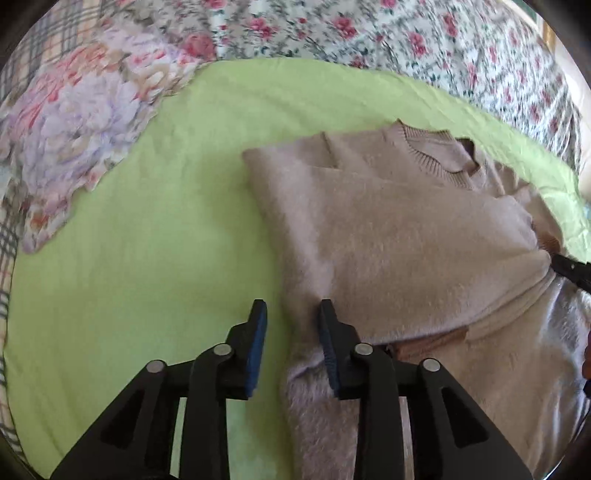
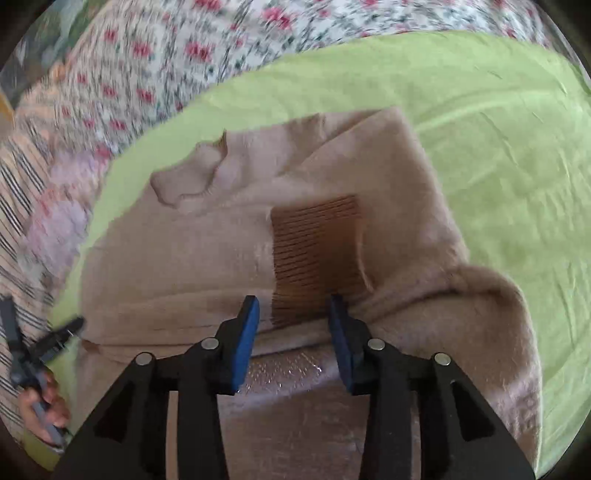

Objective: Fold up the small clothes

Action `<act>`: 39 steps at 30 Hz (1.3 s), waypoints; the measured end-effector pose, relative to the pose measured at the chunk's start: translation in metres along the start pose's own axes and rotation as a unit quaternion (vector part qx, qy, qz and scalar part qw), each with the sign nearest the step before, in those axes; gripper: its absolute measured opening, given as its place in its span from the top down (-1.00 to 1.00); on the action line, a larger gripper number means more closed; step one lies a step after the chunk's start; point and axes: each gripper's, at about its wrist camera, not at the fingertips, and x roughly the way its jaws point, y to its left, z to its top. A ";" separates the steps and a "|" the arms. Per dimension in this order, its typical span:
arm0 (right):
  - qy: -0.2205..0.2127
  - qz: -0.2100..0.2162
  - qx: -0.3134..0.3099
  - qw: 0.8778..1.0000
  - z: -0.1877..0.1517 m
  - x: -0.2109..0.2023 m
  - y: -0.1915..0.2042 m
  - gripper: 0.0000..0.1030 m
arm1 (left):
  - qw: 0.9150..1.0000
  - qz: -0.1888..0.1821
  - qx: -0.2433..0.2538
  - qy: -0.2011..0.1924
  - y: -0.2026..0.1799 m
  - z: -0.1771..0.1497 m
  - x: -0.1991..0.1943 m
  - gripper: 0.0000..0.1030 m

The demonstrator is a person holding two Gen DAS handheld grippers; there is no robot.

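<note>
My left claw [image 1: 291,308] hangs over the near left edge of the beige sweater [image 1: 399,236], its jaws parted a little with nothing pinched between them; one blue pad [image 1: 258,343] sits over the green sheet [image 1: 147,258], the other over the knit. My right claw [image 2: 291,306] stands somewhat wider, its pads apart and clear of the cloth, just above the brown ribbed cuff [image 2: 317,251] that lies folded across the sweater's body.

The sweater lies on the green sheet, partly folded: one sleeve is laid over the chest, and the ribbed collar [image 1: 436,155] points to the far side. On the near right the hem bulges up in a loose fold [image 2: 495,295]. Beyond the sheet a flowered bedspread [image 1: 369,33] runs along the far side, and a pale floral cloth [image 1: 74,125] lies bunched at the far left. From the right wrist view I see my other hand [image 2: 44,402] at the near left, gripping its handle.
</note>
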 end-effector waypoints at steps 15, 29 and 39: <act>-0.057 0.088 -0.041 0.994 -0.082 -0.137 -0.026 0.01 | 0.990 -0.137 -0.044 0.006 0.003 -0.125 -0.109 -0.12; -0.035 0.103 -0.026 0.994 -0.157 -0.191 -0.080 -0.06 | 0.975 -0.205 0.006 0.085 -0.041 -0.225 -0.121 -0.59; 0.056 0.131 -0.034 0.989 -0.202 -0.184 -0.107 -0.09 | 0.963 -0.242 0.044 0.111 -0.055 -0.223 -0.117 -0.27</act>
